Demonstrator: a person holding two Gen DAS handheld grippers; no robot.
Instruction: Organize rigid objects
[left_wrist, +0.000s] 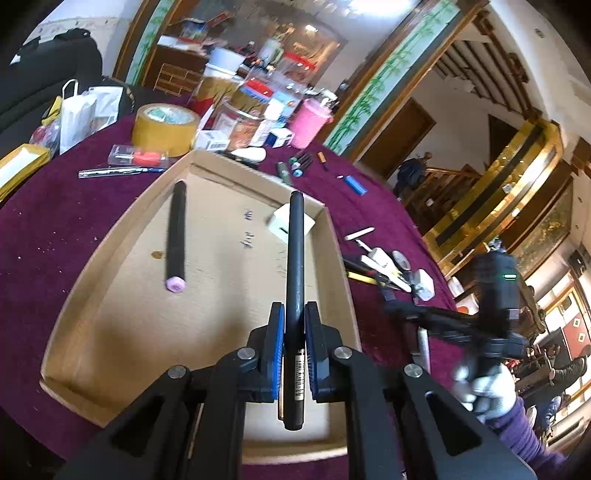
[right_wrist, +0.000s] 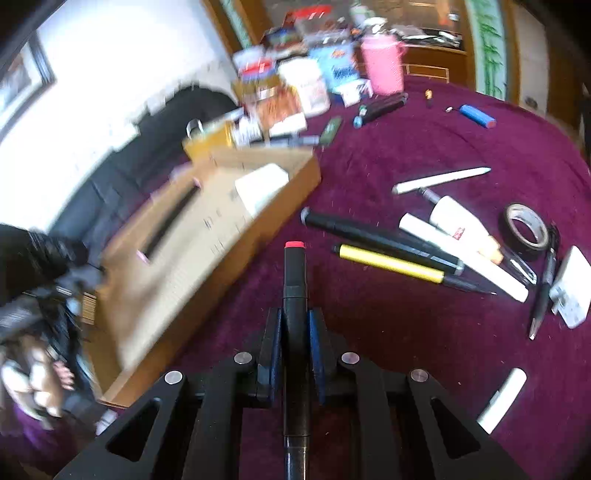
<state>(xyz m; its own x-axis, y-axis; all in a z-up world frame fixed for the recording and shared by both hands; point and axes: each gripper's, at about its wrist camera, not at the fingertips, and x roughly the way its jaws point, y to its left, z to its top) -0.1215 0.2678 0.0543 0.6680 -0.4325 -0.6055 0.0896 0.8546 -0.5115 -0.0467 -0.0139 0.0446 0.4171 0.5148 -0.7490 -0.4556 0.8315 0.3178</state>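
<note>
My left gripper (left_wrist: 294, 314) is shut on a black pen (left_wrist: 295, 258), held above a shallow cardboard tray (left_wrist: 338, 266). Inside the tray lie a black marker with a pink cap (left_wrist: 176, 232) and a white block (left_wrist: 288, 223). My right gripper (right_wrist: 294, 321) is shut on a black marker with a red end (right_wrist: 294, 280), over the purple tablecloth just right of the tray (right_wrist: 288, 192). In the left wrist view the right gripper's body (left_wrist: 495, 295) and a gloved hand (left_wrist: 484, 387) show at the right.
On the cloth to the right lie a black pen (right_wrist: 380, 236), a yellow pencil (right_wrist: 391, 264), white tubes (right_wrist: 461, 225), a tape ring (right_wrist: 524, 227), a white plug (right_wrist: 570, 288) and a blue battery (right_wrist: 476, 116). A brown tape roll (left_wrist: 164, 127), pink cup (left_wrist: 308, 122) and boxes crowd the back.
</note>
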